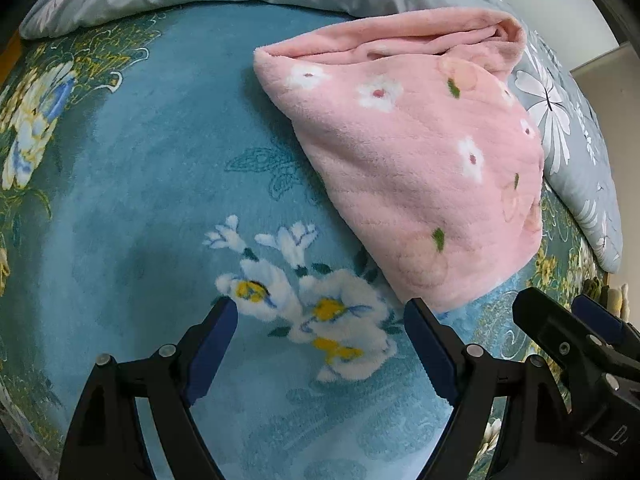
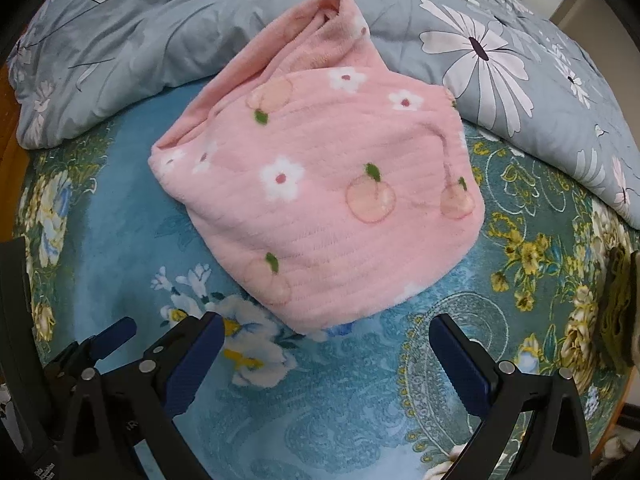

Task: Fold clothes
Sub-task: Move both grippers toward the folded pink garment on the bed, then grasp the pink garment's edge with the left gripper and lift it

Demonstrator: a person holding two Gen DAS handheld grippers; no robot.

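A pink fleece garment [image 1: 416, 152] with white flowers and peach prints lies folded in a compact bundle on the blue floral blanket [image 1: 140, 200]. It also shows in the right wrist view [image 2: 320, 184], its open folded end pointing toward the quilt. My left gripper [image 1: 320, 316] is open and empty, just short of the garment's near corner. My right gripper [image 2: 326, 330] is open and empty, its fingers either side of the garment's near edge without touching it. The right gripper [image 1: 560, 316] shows at the right of the left wrist view. The left gripper [image 2: 116, 332] shows at lower left of the right wrist view.
A grey quilt [image 2: 160, 32] with large white flowers is bunched along the far side of the bed and down the right [image 1: 568, 120]. The blue floral blanket [image 2: 120, 220] covers the bed around the garment. The bed edge lies at far right.
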